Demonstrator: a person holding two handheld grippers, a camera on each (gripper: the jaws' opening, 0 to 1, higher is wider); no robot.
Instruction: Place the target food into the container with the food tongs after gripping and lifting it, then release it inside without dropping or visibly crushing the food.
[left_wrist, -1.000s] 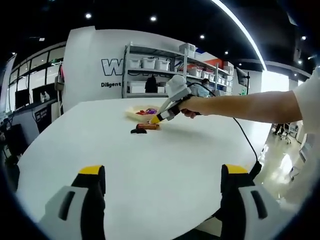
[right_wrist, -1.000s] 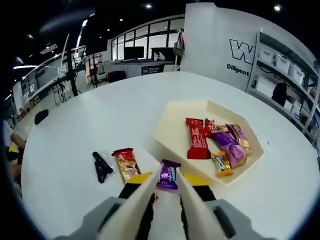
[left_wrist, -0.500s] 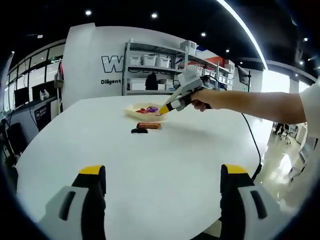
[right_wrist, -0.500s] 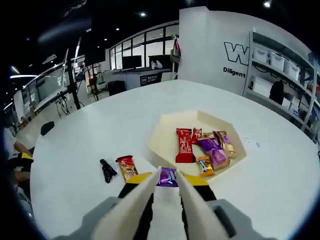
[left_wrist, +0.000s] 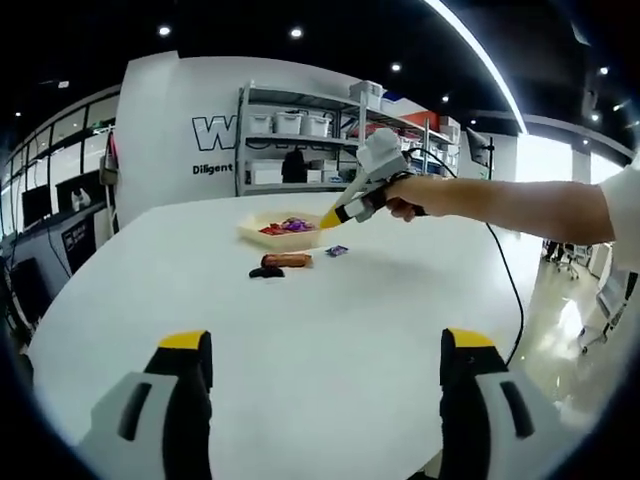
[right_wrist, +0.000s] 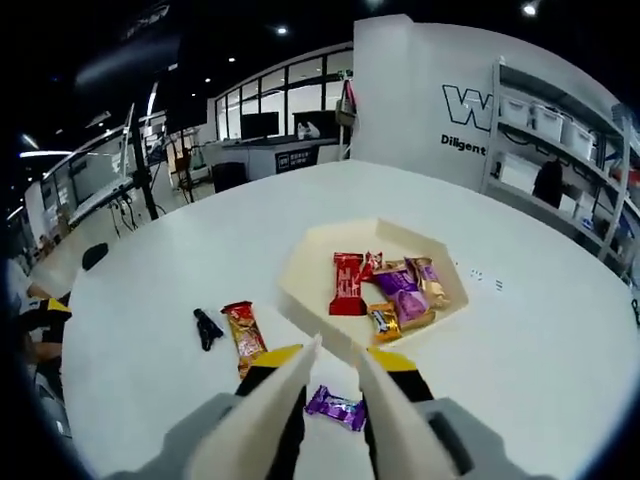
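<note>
One purple snack (right_wrist: 337, 407) lies on the tabletop (right_wrist: 560, 380) beside the container (right_wrist: 300, 290), beneath the right gripper (right_wrist: 335, 352), fingers empty, parted. Left gripper (left_wrist: 318, 345) released. Step: re-grip, lift.

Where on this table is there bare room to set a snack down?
Bare table lies beyond the tray and left of the black object. Crowded: the tray's wrappers, and near the right tongs, with the purple snack and orange snack.

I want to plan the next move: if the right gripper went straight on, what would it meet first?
Probably the small purple candy wrapper lying on the white table, just beyond the right gripper; depth is uncertain.
</note>
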